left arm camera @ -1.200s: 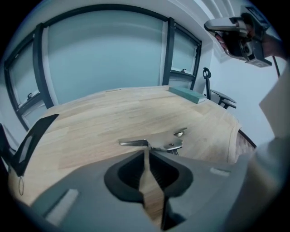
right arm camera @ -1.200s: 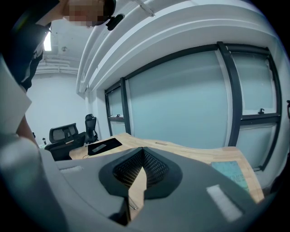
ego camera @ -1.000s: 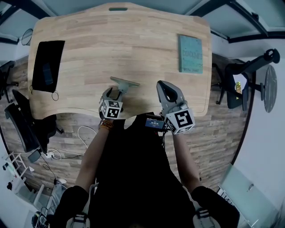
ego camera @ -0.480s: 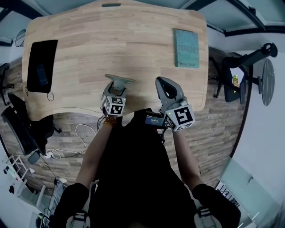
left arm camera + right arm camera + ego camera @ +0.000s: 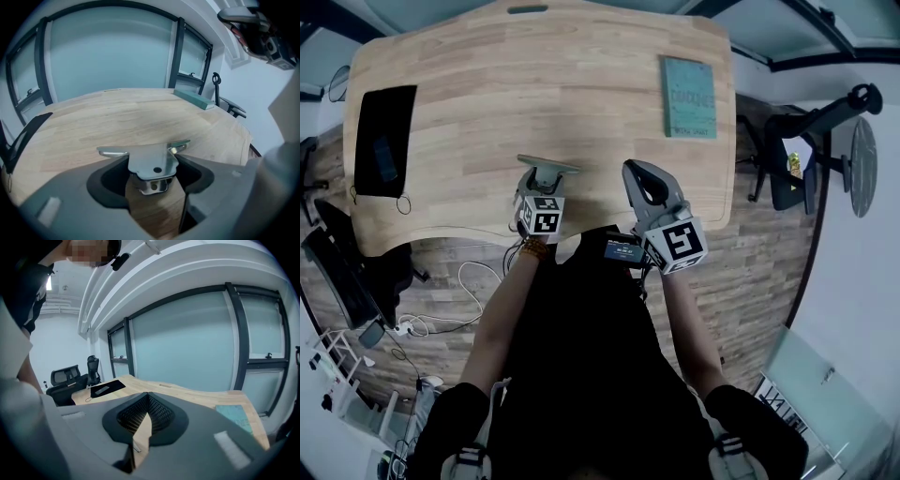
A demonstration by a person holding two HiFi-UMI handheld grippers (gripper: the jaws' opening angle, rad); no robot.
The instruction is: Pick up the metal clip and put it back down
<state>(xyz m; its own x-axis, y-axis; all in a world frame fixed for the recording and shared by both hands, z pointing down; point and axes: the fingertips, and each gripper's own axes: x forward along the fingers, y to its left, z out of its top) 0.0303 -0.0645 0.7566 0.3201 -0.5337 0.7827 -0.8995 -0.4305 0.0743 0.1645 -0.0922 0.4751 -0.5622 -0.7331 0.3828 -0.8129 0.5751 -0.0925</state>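
- Since my left gripper (image 5: pixel 542 185) pinches the metal clip (image 5: pixel 150 160) by its folded body, the flat wings stand free above the jaws.
- I hold it over the near edge of the desk (image 5: pixel 487 103), where I judge setting it down will be easy.
- My right gripper (image 5: pixel 146 401) idles alongside, jaws together on nothing.

metal clip (image 5: pixel 547 166): near part hidden behind left claw (image 5: pixel 542 184) | teal book (image 5: pixel 688 97): print too small to read
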